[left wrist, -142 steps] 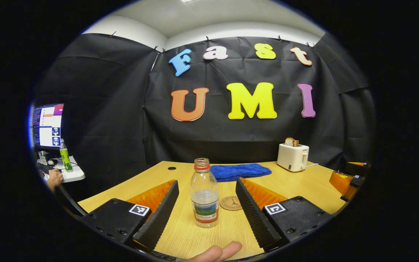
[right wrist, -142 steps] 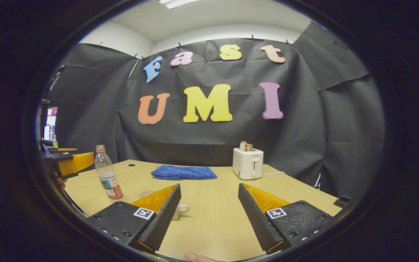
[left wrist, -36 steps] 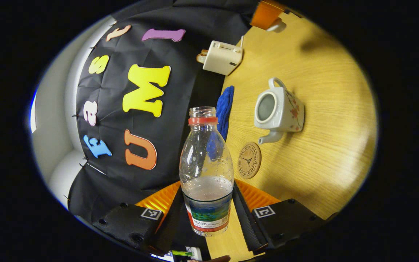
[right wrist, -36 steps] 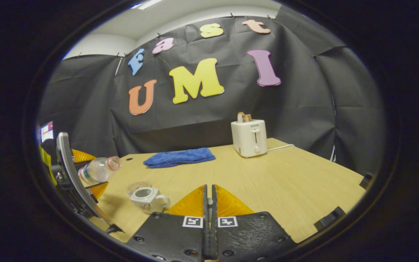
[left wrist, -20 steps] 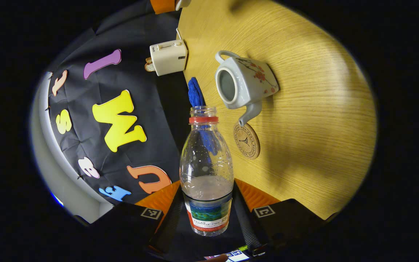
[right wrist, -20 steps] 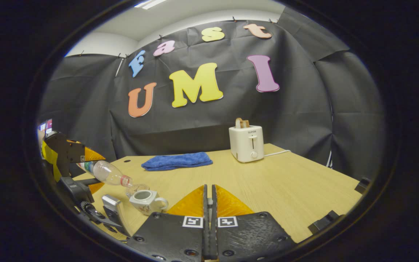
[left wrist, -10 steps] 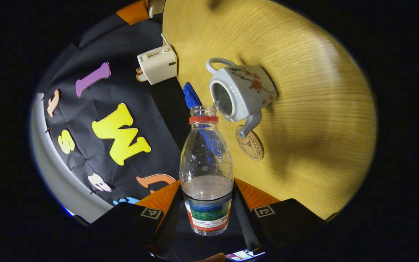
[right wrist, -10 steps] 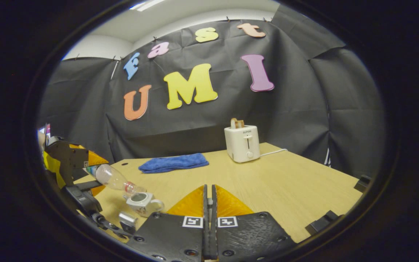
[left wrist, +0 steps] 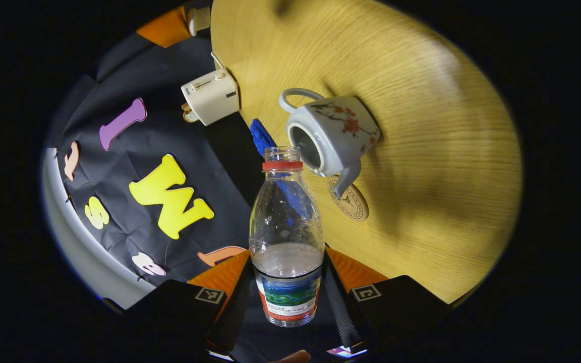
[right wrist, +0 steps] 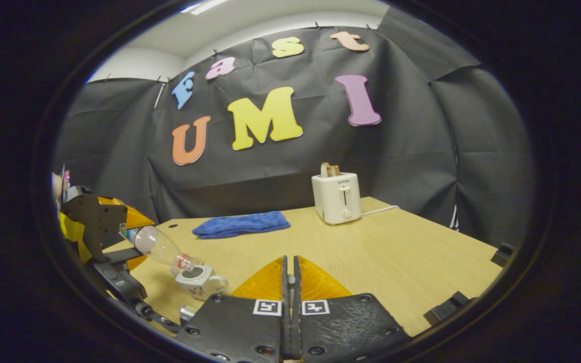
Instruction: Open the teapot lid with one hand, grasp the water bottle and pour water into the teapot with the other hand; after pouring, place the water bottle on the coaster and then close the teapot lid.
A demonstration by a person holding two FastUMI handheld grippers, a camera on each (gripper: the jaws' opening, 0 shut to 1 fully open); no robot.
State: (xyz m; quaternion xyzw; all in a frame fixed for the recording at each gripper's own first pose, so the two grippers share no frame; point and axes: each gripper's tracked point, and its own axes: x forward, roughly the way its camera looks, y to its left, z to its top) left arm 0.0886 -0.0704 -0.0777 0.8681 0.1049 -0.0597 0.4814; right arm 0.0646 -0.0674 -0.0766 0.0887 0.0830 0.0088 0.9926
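Pale wood grain marks the largest thing we see, the light wooden table, which carries everything else. Next in size, at its far edge toward twelve o'clock in the right gripper view, stands a cream-white toaster with a slice of bread in its slot, and toward eleven o'clock of it lies a folded blue cloth, well apart from the toaster.

We see the left gripper closed on the lower, labelled part of a clear plastic water bottle with a red neck ring, one finger pressing each side. In the right gripper view the same bottle is tipped mouth-down toward four o'clock, and its open mouth sits just over the opening of a white ceramic teapot with a red flower pattern. The teapot has no lid on and stands on the table at about nine o'clock of that view. In the left gripper view the teapot shows at one o'clock of the bottle mouth, its handle pointing away and its spout reaching over a round brown coaster with a dark printed emblem. We cannot tell whether water is flowing.

The right gripper has its jaws drawn together with only a thin slit between them. In the left gripper view a small white lid shows at eleven o'clock, pinched at that gripper's fingers.
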